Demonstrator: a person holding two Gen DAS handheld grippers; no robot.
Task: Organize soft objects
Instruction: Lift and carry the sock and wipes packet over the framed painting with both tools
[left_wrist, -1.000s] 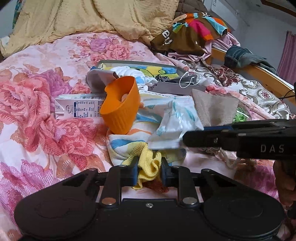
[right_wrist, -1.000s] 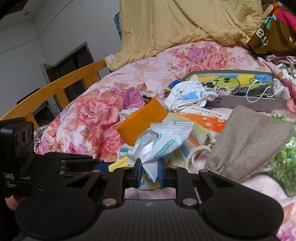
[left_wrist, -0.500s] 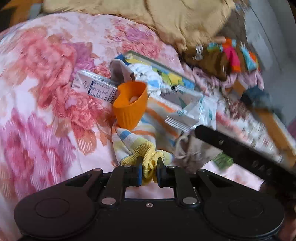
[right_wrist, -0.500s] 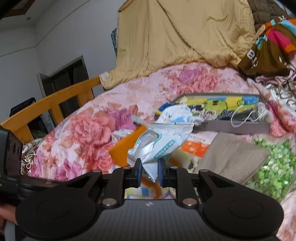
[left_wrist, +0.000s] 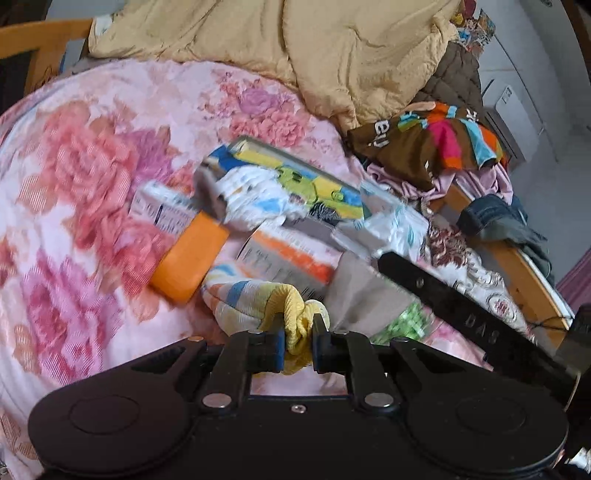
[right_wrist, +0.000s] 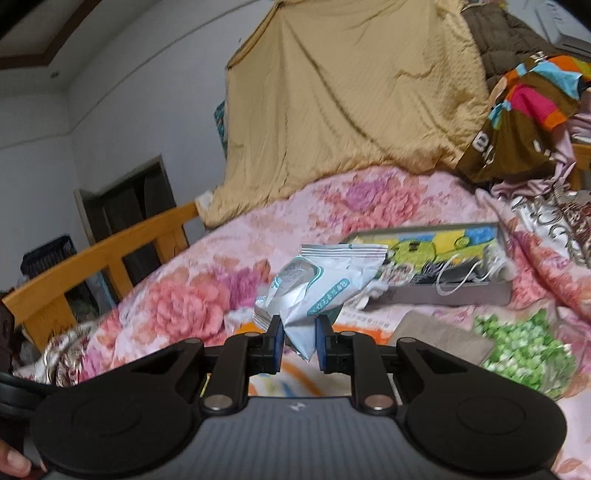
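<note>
Left hand-held gripper (left_wrist: 298, 345) clamped on yellow striped cloth (left_wrist: 258, 304), right hand-held gripper (right_wrist: 298, 343) pinching white packet (right_wrist: 317, 284)

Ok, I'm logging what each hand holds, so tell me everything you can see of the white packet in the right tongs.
The white packet is a crinkled, sealed plastic pouch with teal printing and a serrated top edge. The right tongs pinch its lower corner, so it stands tilted up above the floral bedspread, clear of the clutter. Its contents cannot be told.

I see a ribbed, matt yellow cloth (left_wrist: 295, 325), a crinkled glossy plastic packet (right_wrist: 317, 288), a smooth matt orange cup (left_wrist: 190, 264), a soft floral bedsheet (left_wrist: 92, 184), a coarse grey woven pouch (right_wrist: 443, 338) and a varnished wooden rail (right_wrist: 107, 262).
</note>
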